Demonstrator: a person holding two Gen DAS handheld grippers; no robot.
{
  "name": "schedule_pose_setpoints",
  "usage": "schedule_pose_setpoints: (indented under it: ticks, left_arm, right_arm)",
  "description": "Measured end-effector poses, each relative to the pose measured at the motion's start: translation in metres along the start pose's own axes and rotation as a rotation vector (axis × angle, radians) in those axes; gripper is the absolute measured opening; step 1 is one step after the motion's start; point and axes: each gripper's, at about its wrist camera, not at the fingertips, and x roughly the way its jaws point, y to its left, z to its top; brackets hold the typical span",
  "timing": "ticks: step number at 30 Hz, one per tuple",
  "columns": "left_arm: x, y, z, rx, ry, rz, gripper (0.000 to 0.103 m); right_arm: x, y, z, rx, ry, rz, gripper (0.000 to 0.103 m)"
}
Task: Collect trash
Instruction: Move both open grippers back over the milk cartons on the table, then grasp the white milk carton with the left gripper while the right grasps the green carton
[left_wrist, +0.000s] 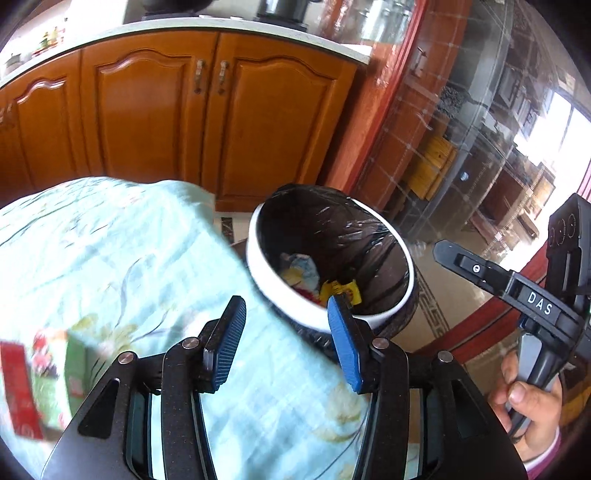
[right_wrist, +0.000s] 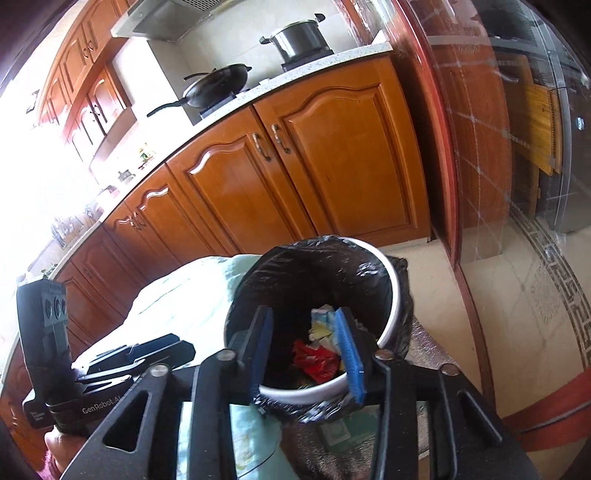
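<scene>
1. The left gripper (left_wrist: 286, 339) is standing part open over the pale blue flowered tablecloth (left_wrist: 122, 258), with nothing between its blue pads (left_wrist: 227, 343).
2. The right gripper (right_wrist: 306, 354) is also standing part open and empty, hovering over the near rim of the white waste bin (right_wrist: 397, 295); the bin is sitting just beside the table's right edge.
3. At the near left of the cloth, a red and green packet (left_wrist: 40, 384) is lying flat, blurred by motion. I judge it to be the next piece of trash: light, thin and crinkly, probably slippery film, so it is asking for a pinch across one raised edge rather than a flat press on the middle.
4. Inside the bin's black liner bag (right_wrist: 295, 280), crumpled wrappers (right_wrist: 317, 354) in red, yellow and pale blue are already lying at the bottom. They look soft and weightless.
5. Farther off, wooden cabinet doors (right_wrist: 295, 177) are running under a counter carrying a black wok (right_wrist: 218, 85) and a steel pot (right_wrist: 299, 38).
</scene>
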Motion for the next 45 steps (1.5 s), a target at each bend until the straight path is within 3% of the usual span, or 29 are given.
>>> schedule_pose_setpoints:
  ticks: [6, 16, 23, 30, 33, 45]
  left_arm:
    - [-0.041, 0.043, -0.037, -0.091, -0.033, 0.059, 0.047]
    - [-0.103, 0.111, -0.081, -0.242, -0.086, 0.150, 0.048]
    - [-0.126, 0.147, -0.106, -0.319, -0.097, 0.174, 0.051]
    - [-0.128, 0.168, -0.109, -0.380, -0.090, 0.155, 0.060]
    - [-0.121, 0.177, -0.103, -0.395, -0.075, 0.147, 0.071]
    - [-0.069, 0.217, -0.089, -0.491, 0.024, 0.053, 0.068]
  right_arm:
    - [-0.003, 0.026, -0.026, -0.006, 0.012, 0.067, 0.064]
    - [0.013, 0.077, -0.070, -0.033, 0.104, 0.167, 0.076]
    - [0.019, 0.110, -0.097, -0.070, 0.149, 0.205, 0.080]
    - [0.024, 0.130, -0.111, -0.098, 0.187, 0.223, 0.080]
    - [0.025, 0.133, -0.113, -0.096, 0.192, 0.220, 0.080]
    - [0.030, 0.133, -0.109, -0.091, 0.200, 0.210, 0.080]
